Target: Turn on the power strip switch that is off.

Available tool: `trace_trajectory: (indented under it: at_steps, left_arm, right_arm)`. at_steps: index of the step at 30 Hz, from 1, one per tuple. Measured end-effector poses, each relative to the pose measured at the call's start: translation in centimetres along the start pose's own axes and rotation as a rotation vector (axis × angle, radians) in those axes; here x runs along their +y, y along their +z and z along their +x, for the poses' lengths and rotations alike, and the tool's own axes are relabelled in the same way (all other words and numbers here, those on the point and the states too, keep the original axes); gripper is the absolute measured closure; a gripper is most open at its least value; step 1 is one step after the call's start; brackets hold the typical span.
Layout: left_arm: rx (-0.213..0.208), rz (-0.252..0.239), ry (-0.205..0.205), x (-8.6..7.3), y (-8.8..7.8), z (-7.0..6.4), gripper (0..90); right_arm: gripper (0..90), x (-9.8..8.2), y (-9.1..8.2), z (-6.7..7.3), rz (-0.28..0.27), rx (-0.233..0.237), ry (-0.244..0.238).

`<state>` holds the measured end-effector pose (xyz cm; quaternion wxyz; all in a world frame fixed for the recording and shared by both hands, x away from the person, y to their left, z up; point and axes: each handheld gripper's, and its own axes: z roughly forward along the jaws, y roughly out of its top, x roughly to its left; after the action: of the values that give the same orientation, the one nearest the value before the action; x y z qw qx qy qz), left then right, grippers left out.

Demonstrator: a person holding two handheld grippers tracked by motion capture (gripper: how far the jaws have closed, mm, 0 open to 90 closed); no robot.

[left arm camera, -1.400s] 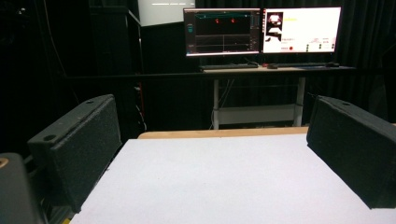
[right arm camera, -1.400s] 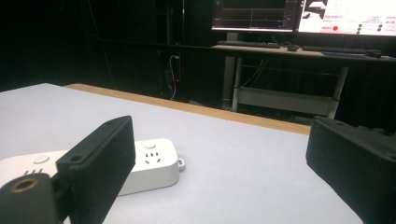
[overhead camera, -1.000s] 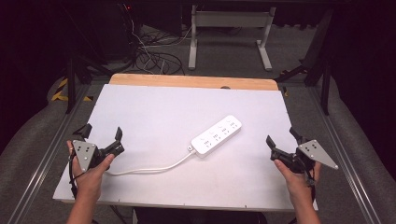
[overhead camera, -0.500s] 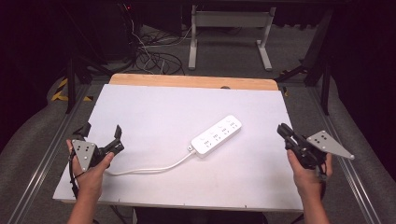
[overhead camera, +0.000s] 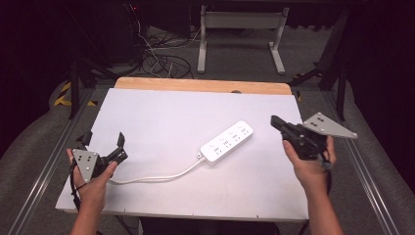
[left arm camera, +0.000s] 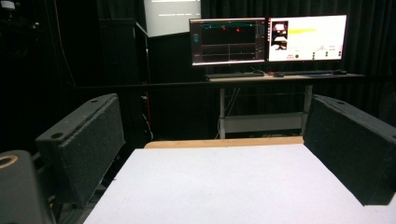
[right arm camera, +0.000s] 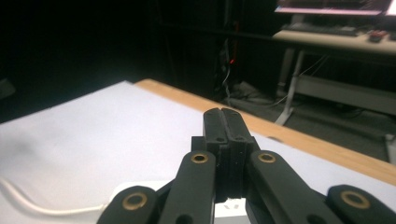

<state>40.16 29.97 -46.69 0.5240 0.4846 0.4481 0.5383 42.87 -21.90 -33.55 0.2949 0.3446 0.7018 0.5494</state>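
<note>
The white table, with a bare wooden strip along its far edge, carries one thing: a white power strip lying slantwise a little right of the middle, its white cord curling off toward the near left corner.

The right gripper is lifted above the right edge, near the strip's far end and not touching it. Its jaws have just been closing and now stand pressed together with nothing between them, as the right gripper view shows plainly. The left gripper sits by the near left corner, jaws spread wide and empty, close to the cord's loose end.

The step looks like a reach toward the strip. To do it well, the right jaws should part before descending, come square across the strip's narrow width near its far end, and close firmly while the left gripper minds the cord so it does not drag
</note>
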Motion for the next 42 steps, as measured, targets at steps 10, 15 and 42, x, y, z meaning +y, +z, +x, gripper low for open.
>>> trace_trajectory:
  at_steps: [10, 15, 42]
  left_arm:
    - [-0.002, 0.007, 0.01, -0.1, -0.2, 0.1, 5.7]
    - [-0.006, 0.01, 0.009, -0.2, -0.1, 0.0, 5.8]
    - [-0.013, 0.014, 0.004, -0.2, -0.1, 0.0, 6.5]
  right_arm:
    - [90.0, -0.4, 7.6, 2.9, 0.207, 0.11, -0.003]
    - [90.0, -1.8, 12.4, 4.8, 0.391, 0.14, -0.029]
    - [90.0, -6.4, 19.2, 7.1, 0.673, 0.145, -0.043]
